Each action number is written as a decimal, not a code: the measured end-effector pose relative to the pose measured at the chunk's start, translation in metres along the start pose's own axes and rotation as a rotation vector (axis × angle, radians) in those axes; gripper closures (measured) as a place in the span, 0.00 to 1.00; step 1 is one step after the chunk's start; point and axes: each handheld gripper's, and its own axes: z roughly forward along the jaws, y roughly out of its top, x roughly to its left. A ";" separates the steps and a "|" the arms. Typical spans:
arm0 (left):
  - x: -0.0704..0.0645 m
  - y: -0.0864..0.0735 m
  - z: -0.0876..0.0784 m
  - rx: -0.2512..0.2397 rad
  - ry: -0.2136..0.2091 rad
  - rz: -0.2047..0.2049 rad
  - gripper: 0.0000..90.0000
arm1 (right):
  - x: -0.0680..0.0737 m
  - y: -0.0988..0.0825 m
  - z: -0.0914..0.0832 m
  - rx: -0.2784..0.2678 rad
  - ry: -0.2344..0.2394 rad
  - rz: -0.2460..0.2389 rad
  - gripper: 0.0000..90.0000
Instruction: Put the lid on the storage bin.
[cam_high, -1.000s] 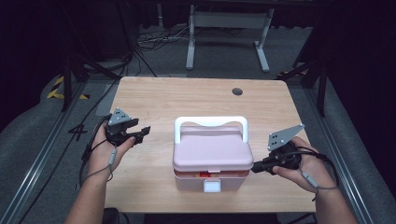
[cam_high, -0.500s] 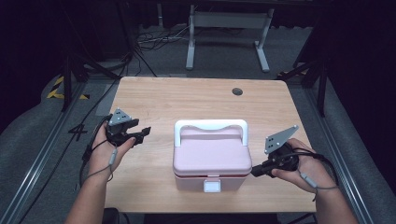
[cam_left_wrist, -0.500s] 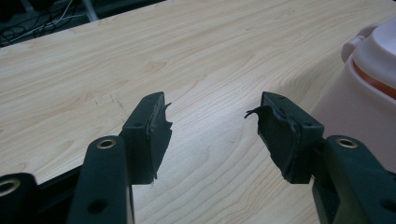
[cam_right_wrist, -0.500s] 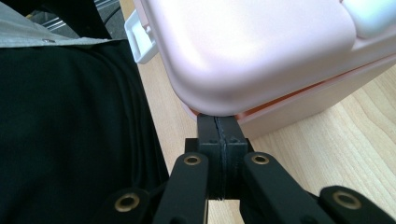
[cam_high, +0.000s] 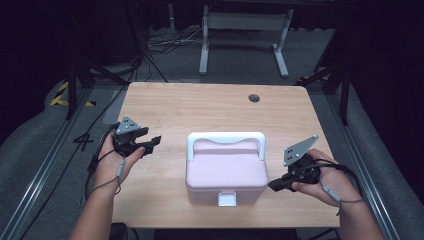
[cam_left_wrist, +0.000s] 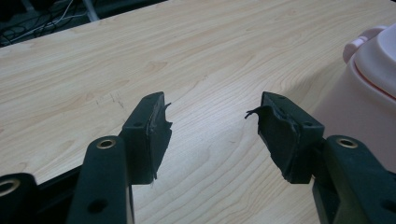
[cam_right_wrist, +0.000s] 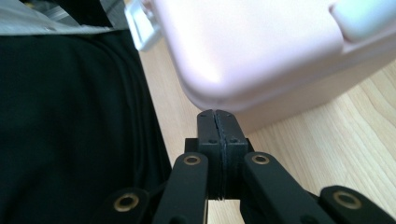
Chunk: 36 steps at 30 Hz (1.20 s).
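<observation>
A pink box (cam_high: 226, 172) with a white carrying handle (cam_high: 226, 138) and a white front latch (cam_high: 227, 200) stands lid down at the near middle of the wooden table (cam_high: 200, 107), latch facing the person, probably so that it can be worked from the near side. The right gripper (cam_high: 274, 185) lies low at the box's near right corner with its jaws pressed together on nothing; in the right gripper view the tips (cam_right_wrist: 217, 122) sit just beside the lower edge of that corner, though contact cannot be told. The right hand (cam_high: 325, 175) holds the tool nearly level, pointing left toward the box. The left gripper (cam_high: 150, 143) waits to the left of the box, apart from it, its jaws spread wide with only bare tabletop between them. The left hand (cam_high: 112, 160) holds it pointing right, seemingly ready to steady or grasp the box.
</observation>
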 end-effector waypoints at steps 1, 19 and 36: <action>0.000 0.000 0.000 0.002 0.000 -0.001 0.48 | 0.000 0.000 -0.001 -0.003 0.003 -0.002 1.00; 0.004 -0.022 -0.022 -0.021 0.045 -0.032 0.46 | -0.013 0.004 -0.045 -0.294 -0.099 0.005 0.63; 0.013 -0.040 -0.035 -0.029 0.080 -0.092 0.44 | -0.060 -0.008 -0.065 -0.490 -0.288 0.199 0.56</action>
